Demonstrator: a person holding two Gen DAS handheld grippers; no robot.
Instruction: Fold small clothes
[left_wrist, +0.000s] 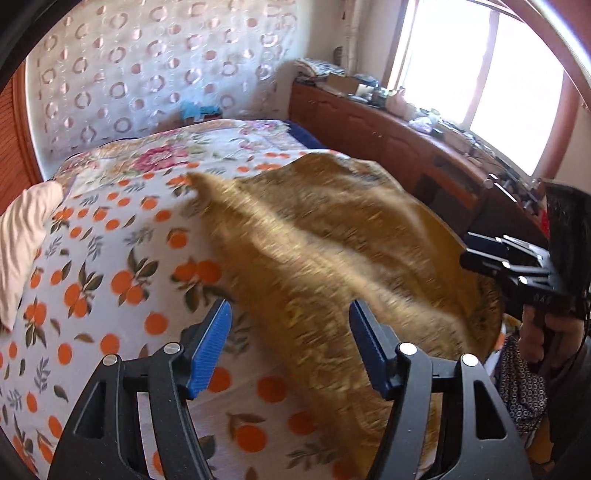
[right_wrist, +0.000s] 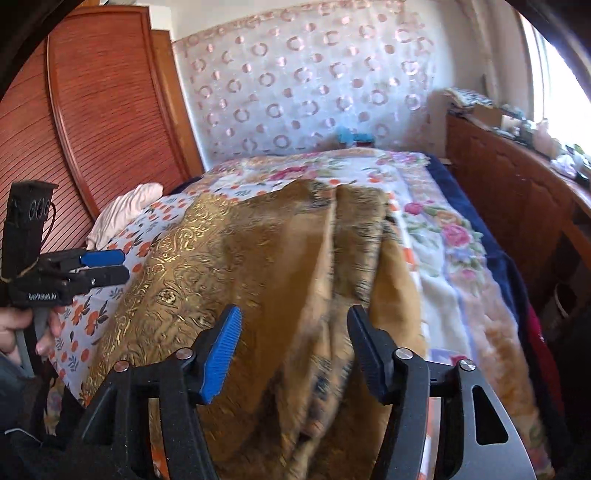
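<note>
A golden-brown patterned garment lies spread and rumpled on the bed, blurred by motion; it also shows in the right wrist view. My left gripper is open, its blue pads apart over the garment's near edge, holding nothing. It also shows from the side in the right wrist view. My right gripper is open above the garment's folds, empty. It appears at the right edge of the left wrist view, where its jaw state is unclear.
The bed has an orange-fruit sheet and a floral blanket. A pink cloth lies at the bed's left edge. A cluttered wooden cabinet stands along the right under the window. A wooden wardrobe stands left.
</note>
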